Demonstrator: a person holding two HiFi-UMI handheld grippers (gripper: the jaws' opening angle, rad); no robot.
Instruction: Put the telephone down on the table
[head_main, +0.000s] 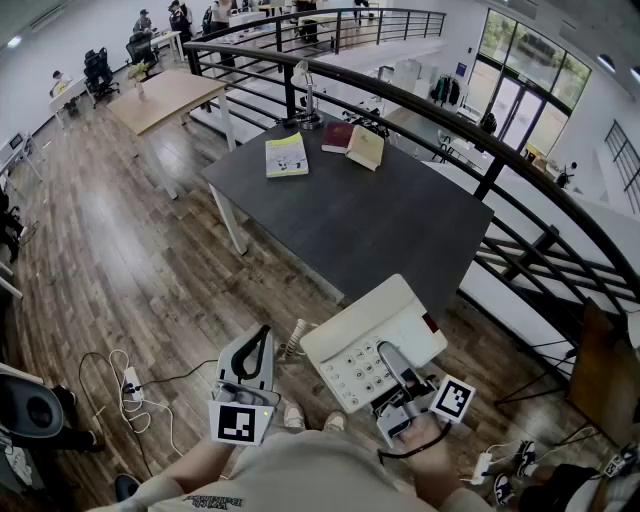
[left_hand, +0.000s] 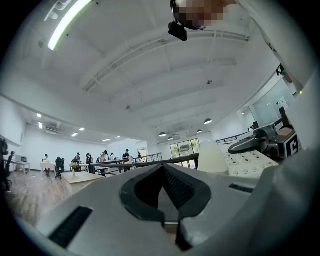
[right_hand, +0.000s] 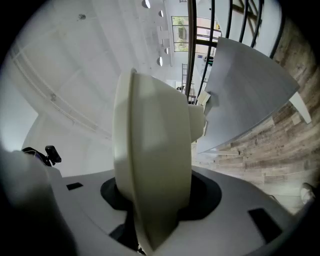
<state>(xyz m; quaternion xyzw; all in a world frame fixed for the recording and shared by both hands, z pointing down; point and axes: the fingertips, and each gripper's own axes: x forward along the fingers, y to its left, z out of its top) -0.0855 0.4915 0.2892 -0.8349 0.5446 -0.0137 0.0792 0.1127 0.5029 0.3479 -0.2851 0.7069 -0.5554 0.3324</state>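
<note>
A cream desk telephone (head_main: 372, 335) with a keypad hangs in the air over the wooden floor, just short of the near corner of the dark grey table (head_main: 370, 215). My right gripper (head_main: 388, 360) is shut on its near edge; in the right gripper view the telephone (right_hand: 150, 145) stands on edge between the jaws, with the table (right_hand: 245, 85) beyond. A coiled cord (head_main: 294, 340) dangles at its left. My left gripper (head_main: 260, 345) is held level beside it, shut and empty. The left gripper view has the telephone (left_hand: 245, 162) at its right.
Three books lie at the table's far end: yellow-green (head_main: 287, 155), dark red (head_main: 338, 137), tan (head_main: 366, 147), with a lamp (head_main: 305, 100) behind. A black railing (head_main: 480, 140) runs along the table's right. A power strip with cables (head_main: 130, 385) lies on the floor at left.
</note>
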